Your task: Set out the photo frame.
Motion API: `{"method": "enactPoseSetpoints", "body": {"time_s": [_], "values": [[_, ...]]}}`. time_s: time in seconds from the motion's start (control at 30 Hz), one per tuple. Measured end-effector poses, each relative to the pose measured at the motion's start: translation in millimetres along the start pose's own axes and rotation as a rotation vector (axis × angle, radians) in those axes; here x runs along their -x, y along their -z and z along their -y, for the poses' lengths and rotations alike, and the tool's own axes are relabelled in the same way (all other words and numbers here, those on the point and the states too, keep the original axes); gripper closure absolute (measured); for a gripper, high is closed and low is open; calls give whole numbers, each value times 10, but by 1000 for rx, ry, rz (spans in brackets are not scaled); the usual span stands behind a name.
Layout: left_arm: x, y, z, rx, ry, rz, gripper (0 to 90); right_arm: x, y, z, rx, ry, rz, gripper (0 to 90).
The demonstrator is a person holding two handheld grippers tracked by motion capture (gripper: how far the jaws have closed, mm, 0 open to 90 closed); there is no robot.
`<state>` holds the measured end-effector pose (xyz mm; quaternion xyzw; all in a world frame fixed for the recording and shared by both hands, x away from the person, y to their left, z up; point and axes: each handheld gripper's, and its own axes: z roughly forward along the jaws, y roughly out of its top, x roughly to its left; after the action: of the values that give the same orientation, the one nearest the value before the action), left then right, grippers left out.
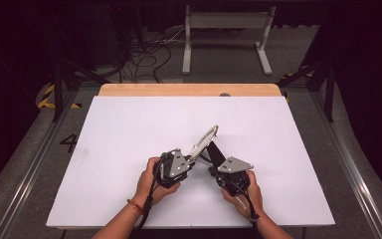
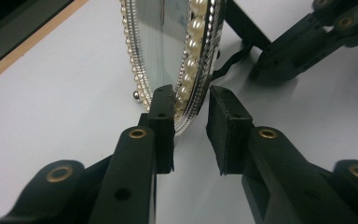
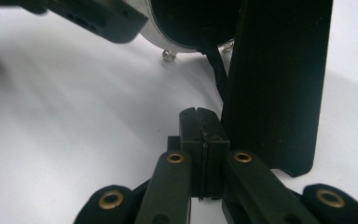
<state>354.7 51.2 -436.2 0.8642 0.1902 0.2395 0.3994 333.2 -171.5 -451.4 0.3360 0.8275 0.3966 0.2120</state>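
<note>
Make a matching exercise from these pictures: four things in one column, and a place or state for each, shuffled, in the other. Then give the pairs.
Things:
1. left tongs
2. right tongs
3. oval frame
4. black back stand

Places or states:
A. jaws pressed together with nothing between them
B. dark flat panel propping the frame from behind
C. jaws apart, one on either side of the frame's edge
D. rimmed with pearl-like beads and silver trim

Pairs: 1-C, 2-A, 3-D, 4-B
</note>
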Motion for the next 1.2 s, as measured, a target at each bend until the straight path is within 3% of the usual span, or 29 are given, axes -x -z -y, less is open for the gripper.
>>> {"method": "enactPoseSetpoints", "body": {"time_s": [0.13,0.3,0.37,0.47,0.8,0.87,0.97,1.2], "values": [[-22,-71,42,-13,5,4,718,2,2,6,-1,0,-2,900],[-48,-143,83,-40,-2,-31,702,-2,-2,30,-9,-2,-3,900],[-60,-160,99,-35,0,-12,737,-1,-1,33,-9,0,-2,900],[-35,-147,78,-44,-54,-33,767,-1,5,35,-11,3,1,900],[10,-132,61,-49,-48,-16,772,37,8,39,-16,4,-3,900],[49,-129,40,-43,-49,2,768,54,16,41,-18,6,4,900],[119,-138,14,-50,-85,-12,768,139,39,55,-18,-6,7,900],[124,-141,19,-47,-69,-4,765,167,43,68,-32,7,12,900]]}}
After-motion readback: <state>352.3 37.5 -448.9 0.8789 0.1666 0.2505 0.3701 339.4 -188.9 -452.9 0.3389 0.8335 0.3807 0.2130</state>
